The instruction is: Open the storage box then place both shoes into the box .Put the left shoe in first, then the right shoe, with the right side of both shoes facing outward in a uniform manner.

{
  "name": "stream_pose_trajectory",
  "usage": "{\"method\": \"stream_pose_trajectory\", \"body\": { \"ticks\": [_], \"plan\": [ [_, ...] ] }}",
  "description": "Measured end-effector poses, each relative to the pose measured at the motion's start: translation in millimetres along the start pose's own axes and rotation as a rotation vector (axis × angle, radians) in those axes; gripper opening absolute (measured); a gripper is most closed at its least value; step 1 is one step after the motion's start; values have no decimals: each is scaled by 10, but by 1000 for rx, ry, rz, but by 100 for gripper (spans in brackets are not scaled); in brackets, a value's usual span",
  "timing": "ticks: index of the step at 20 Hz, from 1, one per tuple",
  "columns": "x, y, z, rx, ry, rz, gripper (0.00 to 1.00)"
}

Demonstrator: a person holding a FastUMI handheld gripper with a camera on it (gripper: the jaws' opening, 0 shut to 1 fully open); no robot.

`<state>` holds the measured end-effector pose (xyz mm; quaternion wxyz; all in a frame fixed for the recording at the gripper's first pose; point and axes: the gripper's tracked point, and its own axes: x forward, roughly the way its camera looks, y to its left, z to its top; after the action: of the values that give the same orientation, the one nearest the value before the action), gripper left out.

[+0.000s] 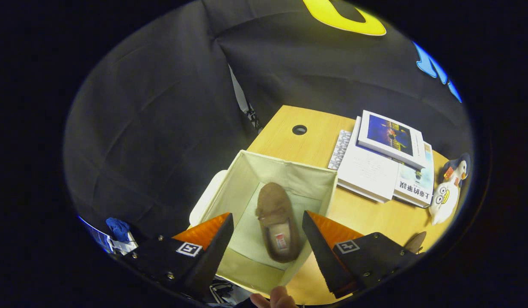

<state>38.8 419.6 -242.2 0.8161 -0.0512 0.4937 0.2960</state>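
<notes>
Brown suede fills the gap between the parted fingers of the gripper [267, 222], which hangs above an open storage box [247, 179] with its jaws wide apart and clamped on nothing. That suede belongs to a slipper-style shoe [276, 222], lying sole-down on the pale floor of the box, toe pointing away toward the far wall and heel toward the near wall, its light insole showing (a small label sits inside, too small to make out). The cream fabric box stands at the near left corner of a light wooden desk [289, 141], its lid [206, 196] resting just beside its left wall.

At the lower right of the frame, past the right finger, the tip of a second brown shoe [416, 243] shows on the desk top, well apart from the box. Toward the right of the frame a stack of books [384, 162] lies on the desk, with a keyboard [340, 149] partly tucked under its left edge and a plush penguin [447, 192] beside its right edge. A round cable hole [299, 129] marks the desk's far end. At the bottom centre, fingertips of a person's hand [276, 298] show at the near wall of the box.
</notes>
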Motion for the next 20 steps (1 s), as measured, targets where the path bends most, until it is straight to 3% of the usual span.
{"method": "stream_pose_trajectory", "body": {
  "ticks": [9, 20],
  "plan": [
    [-763, -284, 182, 60, -110, 46, 97],
    [-1654, -1548, -239, 148, -219, -43, 97]
  ]
}}
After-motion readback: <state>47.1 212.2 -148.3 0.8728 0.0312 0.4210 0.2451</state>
